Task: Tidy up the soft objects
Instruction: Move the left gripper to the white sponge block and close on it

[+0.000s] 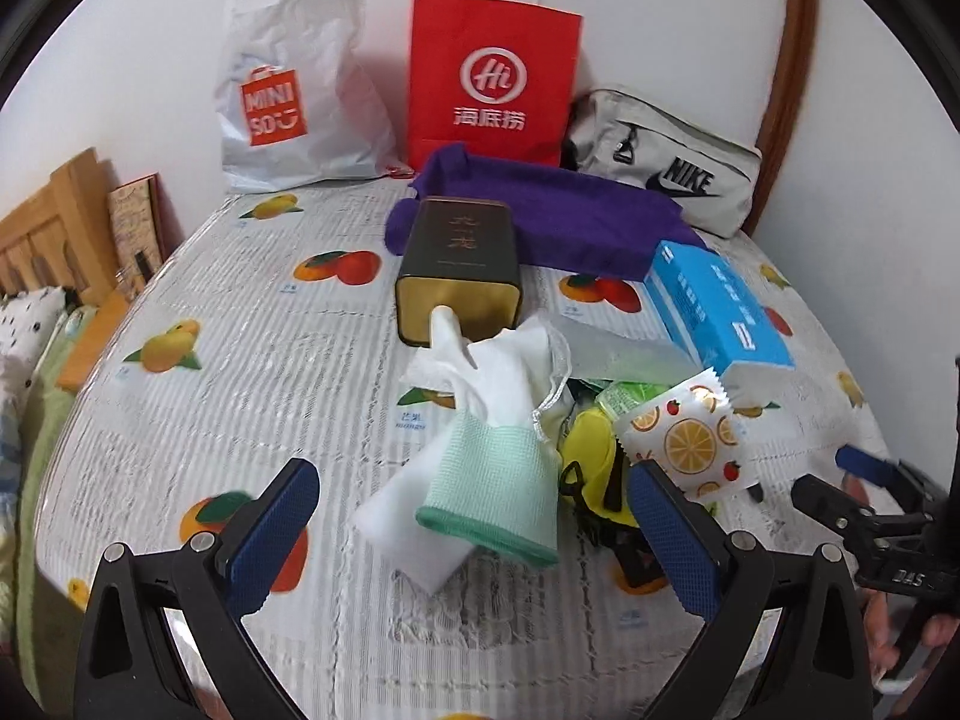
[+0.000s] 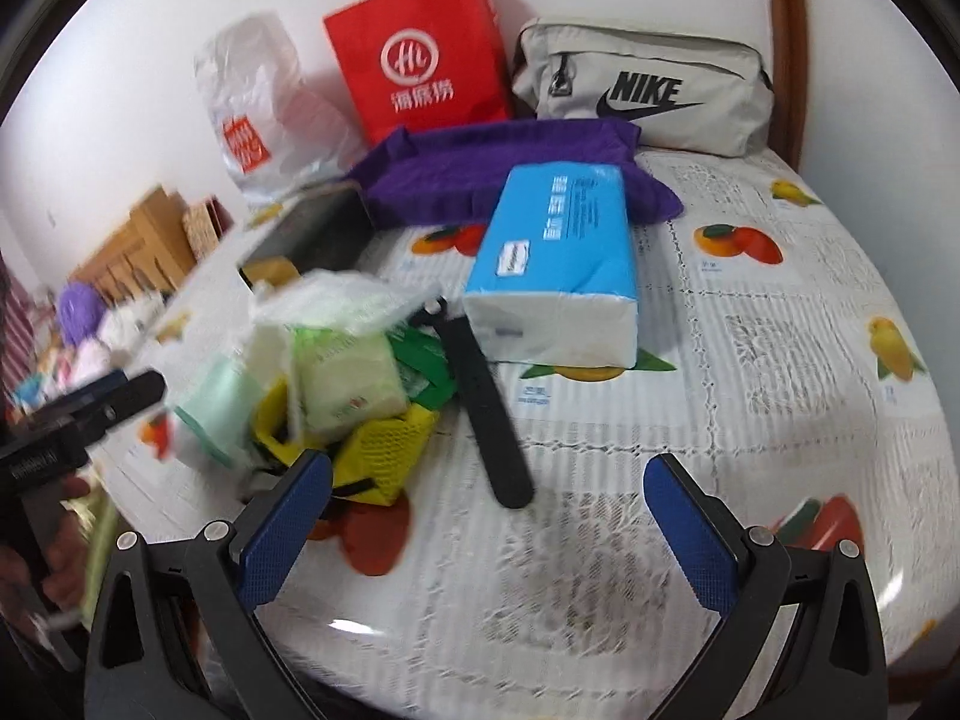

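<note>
A pile of soft things lies mid-table. A white glove with a mint cuff [image 1: 480,450] is nearest, between the fingers of my open left gripper [image 1: 477,534], which touches nothing. Beside the glove are a yellow mesh bag [image 1: 591,462], an orange-print sachet [image 1: 684,438] and a blue tissue pack [image 1: 720,306]. My right gripper [image 2: 489,531] is open and empty over bare tablecloth. A black strap [image 2: 486,408] ends just ahead of it. The yellow mesh bag [image 2: 384,456] touches its left finger, and the tissue pack [image 2: 558,258] lies farther back.
A dark tin [image 1: 462,264] lies on its side behind the pile, in front of a purple cloth [image 1: 570,216]. Against the wall stand a white plastic bag [image 1: 288,90], a red paper bag [image 1: 492,78] and a grey Nike pouch [image 1: 666,162]. Wooden furniture [image 1: 54,228] is at the left.
</note>
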